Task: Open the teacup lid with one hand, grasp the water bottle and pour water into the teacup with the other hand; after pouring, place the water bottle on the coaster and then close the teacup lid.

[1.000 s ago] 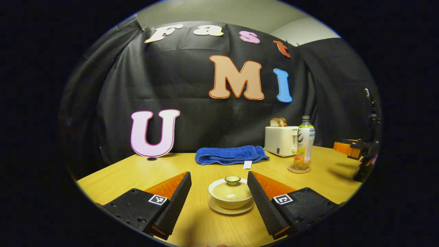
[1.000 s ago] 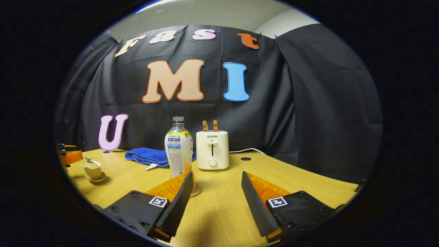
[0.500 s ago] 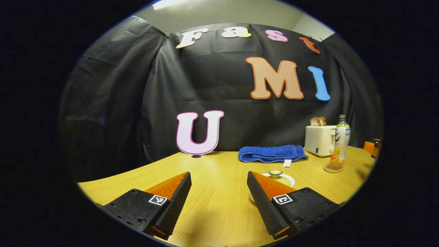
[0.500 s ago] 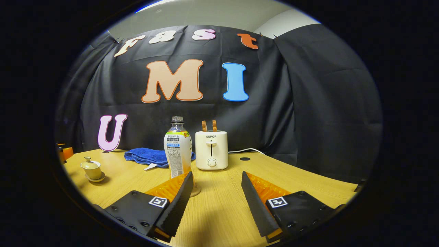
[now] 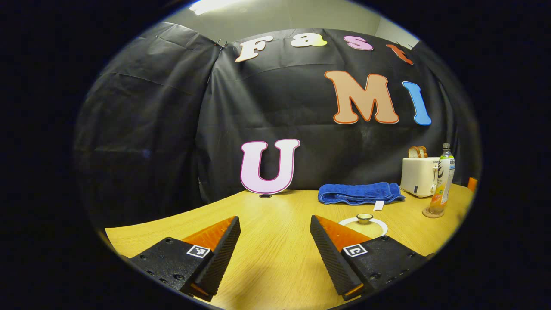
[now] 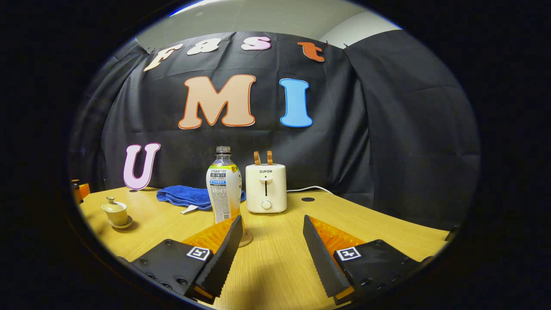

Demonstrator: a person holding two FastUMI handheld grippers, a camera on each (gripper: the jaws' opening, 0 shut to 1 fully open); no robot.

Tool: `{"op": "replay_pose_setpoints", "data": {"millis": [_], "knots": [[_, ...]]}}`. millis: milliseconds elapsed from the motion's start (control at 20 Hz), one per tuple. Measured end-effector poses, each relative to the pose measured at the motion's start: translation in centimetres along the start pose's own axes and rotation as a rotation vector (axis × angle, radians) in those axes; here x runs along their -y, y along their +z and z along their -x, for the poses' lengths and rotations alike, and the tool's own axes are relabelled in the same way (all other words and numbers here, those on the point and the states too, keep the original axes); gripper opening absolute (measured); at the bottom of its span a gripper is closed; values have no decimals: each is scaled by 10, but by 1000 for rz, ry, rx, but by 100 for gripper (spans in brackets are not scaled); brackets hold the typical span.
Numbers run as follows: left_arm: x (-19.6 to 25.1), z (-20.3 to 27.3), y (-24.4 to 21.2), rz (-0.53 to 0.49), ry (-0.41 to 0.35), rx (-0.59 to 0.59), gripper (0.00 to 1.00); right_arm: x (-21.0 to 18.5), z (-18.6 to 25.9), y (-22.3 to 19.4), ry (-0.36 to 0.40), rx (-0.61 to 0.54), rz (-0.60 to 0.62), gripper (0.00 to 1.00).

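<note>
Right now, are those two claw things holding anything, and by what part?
Nothing is held. The left gripper and right gripper both have jaws open over bare table; the bottle and lidded teacup stand untouched.

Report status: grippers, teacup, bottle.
Left gripper and right gripper open, empty. Teacup lidded; water bottle upright on coaster. Nothing in the way.
</note>
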State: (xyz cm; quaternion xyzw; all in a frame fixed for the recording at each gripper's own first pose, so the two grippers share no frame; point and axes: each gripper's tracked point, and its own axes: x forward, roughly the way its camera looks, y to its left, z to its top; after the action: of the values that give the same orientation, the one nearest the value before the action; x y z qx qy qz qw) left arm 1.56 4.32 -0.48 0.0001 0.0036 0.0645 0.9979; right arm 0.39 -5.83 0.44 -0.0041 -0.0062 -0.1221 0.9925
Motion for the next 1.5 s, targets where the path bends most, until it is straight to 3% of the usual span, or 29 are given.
{"op": "replay_pose_setpoints", "data": {"millis": [50, 1050, 1100, 1150, 1300, 1350, 1500], "knots": [[-1, -1, 0, 0, 0, 0, 95, 0, 0, 0, 0, 0, 0, 90], [-1, -1, -1, 1, 0, 0, 95, -1, 0, 0, 3, 0, 0, 87], [-1, -1, -1, 1, 0, 0, 95, 0, -1, 0, 3, 0, 0, 90], [-1, -1, -1, 2, 0, 0, 95, -1, -1, 0, 3, 0, 0, 87], [-1, -1, -1, 2, 0, 0, 95, -1, -1, 0, 3, 0, 0, 90], [-1, -1, -1, 2, 0, 0, 95, -1, -1, 0, 3, 0, 0, 87], [-1, -1, -1, 2, -1, 0, 95, -1, -1, 0, 3, 0, 0, 90]]}}
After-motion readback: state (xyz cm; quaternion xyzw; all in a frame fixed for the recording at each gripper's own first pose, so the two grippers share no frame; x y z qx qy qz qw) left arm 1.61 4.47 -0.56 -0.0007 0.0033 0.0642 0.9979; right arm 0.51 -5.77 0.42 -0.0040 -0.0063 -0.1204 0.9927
